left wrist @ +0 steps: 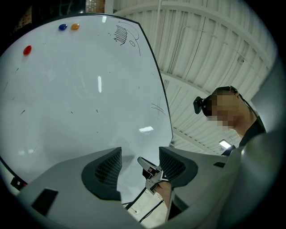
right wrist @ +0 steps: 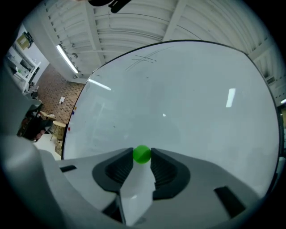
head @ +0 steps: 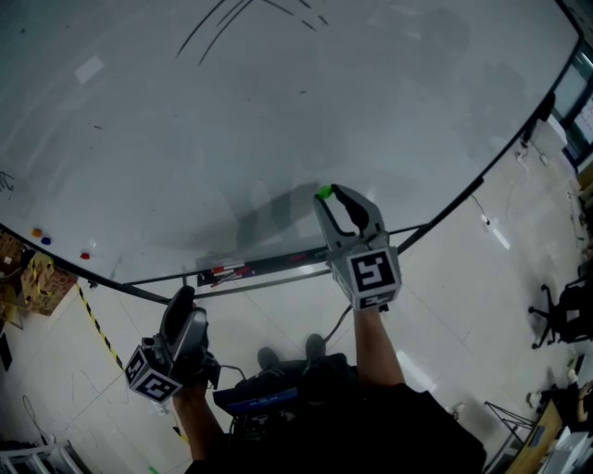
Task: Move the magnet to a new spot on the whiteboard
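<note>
Right gripper (right wrist: 142, 155): jaws pinch the green magnet (right wrist: 142, 154) at their tips, one pad on each side of it.
Magnet position: in front of the lower middle of the whiteboard (head: 278, 111), above the marker tray (head: 278, 267); whether it touches the board face cannot be told.
Right gripper attitude: raised and pointed at the board, marker cube toward the person.
Left gripper (left wrist: 140, 160): jaws spread, nothing between the pads; the right gripper shows in the distance through the gap.
Left gripper position: low at the person's left side, below the board's lower edge and well apart from it.
Whiteboard: large, white and mostly bare; dark pen strokes (head: 241, 23) lie near the top edge in the head view.
Other magnets: a red magnet (left wrist: 27, 50), a blue magnet (left wrist: 62, 27) and an orange magnet (left wrist: 75, 26) sit near the board's lower left corner, well apart from the green one.
Marker tray: runs along the board's lower edge and holds markers (head: 227, 272).
Floor (head: 463, 278): pale tiles below the board.
</note>
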`<state>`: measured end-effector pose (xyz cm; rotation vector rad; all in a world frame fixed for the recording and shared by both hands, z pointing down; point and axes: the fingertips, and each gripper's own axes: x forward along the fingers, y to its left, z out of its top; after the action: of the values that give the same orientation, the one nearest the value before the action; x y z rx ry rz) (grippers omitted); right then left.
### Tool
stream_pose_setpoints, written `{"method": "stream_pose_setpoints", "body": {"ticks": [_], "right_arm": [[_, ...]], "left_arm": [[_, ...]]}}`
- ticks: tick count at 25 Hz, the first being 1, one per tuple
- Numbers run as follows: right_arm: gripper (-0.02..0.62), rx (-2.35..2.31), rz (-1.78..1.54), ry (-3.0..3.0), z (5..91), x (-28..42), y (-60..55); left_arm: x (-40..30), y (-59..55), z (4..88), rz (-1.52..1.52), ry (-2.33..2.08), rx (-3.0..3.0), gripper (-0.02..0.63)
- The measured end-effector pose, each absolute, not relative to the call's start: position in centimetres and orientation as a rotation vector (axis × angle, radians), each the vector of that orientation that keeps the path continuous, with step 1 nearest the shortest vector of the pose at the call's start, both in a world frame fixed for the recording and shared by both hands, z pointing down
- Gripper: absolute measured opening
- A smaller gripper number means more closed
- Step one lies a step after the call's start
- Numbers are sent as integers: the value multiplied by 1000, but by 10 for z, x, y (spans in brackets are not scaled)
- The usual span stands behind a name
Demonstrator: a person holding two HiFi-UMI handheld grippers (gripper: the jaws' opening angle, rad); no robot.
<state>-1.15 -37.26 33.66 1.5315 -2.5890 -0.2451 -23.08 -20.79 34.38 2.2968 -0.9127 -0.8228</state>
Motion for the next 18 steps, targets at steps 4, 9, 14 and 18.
{"method": "stream_pose_setpoints", "body": {"ticks": [4,9,14,18], "right_arm": [[147,1574,-293,-2555,335,-12,-381],[147,1608,-302,-2508,340,-11,-386],[147,1659,-298,-2503,343,-12,-391],[149,1696,-325,-2442,345,-13,-392]], "left_arm": [[-232,-211,347,-814,-906,2308,252],[-229,-214,347,-808,-898,2308,252],[-228,-216,348,-803,-899,2302,252],[-227,-217,349,-801,-895,2300,252]]}}
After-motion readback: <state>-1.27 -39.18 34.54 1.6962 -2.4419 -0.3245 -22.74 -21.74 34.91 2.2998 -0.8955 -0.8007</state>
